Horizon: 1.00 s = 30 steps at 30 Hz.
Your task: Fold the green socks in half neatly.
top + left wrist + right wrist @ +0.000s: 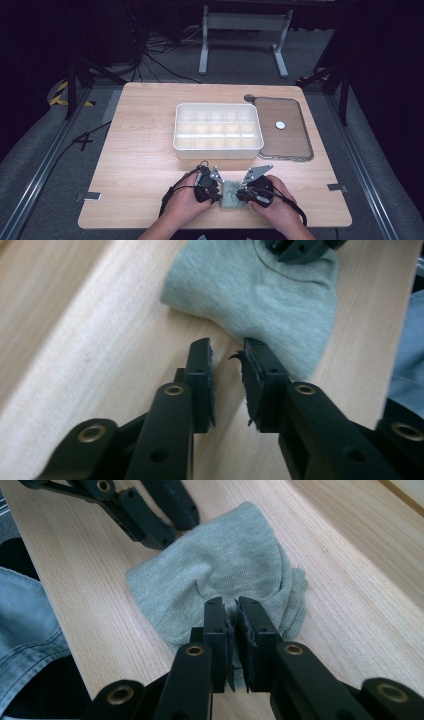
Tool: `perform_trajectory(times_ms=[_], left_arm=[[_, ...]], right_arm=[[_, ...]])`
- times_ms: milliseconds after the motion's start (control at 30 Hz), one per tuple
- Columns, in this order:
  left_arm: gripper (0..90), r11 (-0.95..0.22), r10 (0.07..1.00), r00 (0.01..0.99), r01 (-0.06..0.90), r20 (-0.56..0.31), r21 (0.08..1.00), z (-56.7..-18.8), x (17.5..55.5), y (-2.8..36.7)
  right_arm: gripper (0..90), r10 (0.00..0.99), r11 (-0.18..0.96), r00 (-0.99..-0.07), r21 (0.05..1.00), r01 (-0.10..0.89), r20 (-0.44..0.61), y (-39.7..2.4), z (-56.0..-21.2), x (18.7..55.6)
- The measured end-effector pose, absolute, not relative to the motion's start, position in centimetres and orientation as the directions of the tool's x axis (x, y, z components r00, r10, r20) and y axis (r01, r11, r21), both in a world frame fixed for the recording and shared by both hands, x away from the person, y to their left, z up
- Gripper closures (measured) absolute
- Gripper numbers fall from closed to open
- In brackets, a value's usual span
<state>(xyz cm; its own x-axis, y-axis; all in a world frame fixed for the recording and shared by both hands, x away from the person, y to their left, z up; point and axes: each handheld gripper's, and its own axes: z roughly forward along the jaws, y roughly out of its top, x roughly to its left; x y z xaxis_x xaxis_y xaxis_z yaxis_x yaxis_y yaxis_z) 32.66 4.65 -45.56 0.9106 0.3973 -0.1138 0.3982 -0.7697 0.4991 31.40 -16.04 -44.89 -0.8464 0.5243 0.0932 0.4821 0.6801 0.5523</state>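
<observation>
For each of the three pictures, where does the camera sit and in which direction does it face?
High view: above the person's side, facing forward and down on the table; forearms, both hands show.
Left gripper view: on the left gripper, along its parted jaws to the grey sock.
Right gripper view: on the right gripper, pinching the sock.
All three share the sock.

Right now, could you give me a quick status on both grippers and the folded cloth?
Right gripper shut on the grey cloth, pinching its edge. Left gripper open, beside the cloth, nothing between its pads. Cloth folded on the table; white tray well clear.
</observation>
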Motion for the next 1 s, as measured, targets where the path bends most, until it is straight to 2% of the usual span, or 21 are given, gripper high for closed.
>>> perform_trajectory(times_ms=[233,400,833,1000], left_arm=[[69.7,-0.733,0.322,0.941,0.319,-0.107,0.600,-45.0,32.3,4.2],[67.6,-0.767,0.291,0.956,0.257,-0.037,0.588,-44.7,32.0,3.8],[63.5,-0.760,0.298,0.954,0.261,-0.036,0.596,-44.8,32.0,4.0],[61.8,-0.747,0.332,0.941,0.302,-0.063,0.592,-44.8,32.3,4.4]], right_arm=[[83.5,0.523,0.672,-0.846,0.561,0.483,0.103,-15.9,-45.0,31.3],[83.8,0.524,0.661,-0.845,0.574,0.484,0.108,-15.2,-45.2,31.1],[83.2,0.521,0.634,-0.843,0.601,0.487,0.134,-15.5,-45.5,31.3],[77.6,0.511,0.616,-0.844,0.615,0.491,0.162,-16.2,-45.2,31.5]])
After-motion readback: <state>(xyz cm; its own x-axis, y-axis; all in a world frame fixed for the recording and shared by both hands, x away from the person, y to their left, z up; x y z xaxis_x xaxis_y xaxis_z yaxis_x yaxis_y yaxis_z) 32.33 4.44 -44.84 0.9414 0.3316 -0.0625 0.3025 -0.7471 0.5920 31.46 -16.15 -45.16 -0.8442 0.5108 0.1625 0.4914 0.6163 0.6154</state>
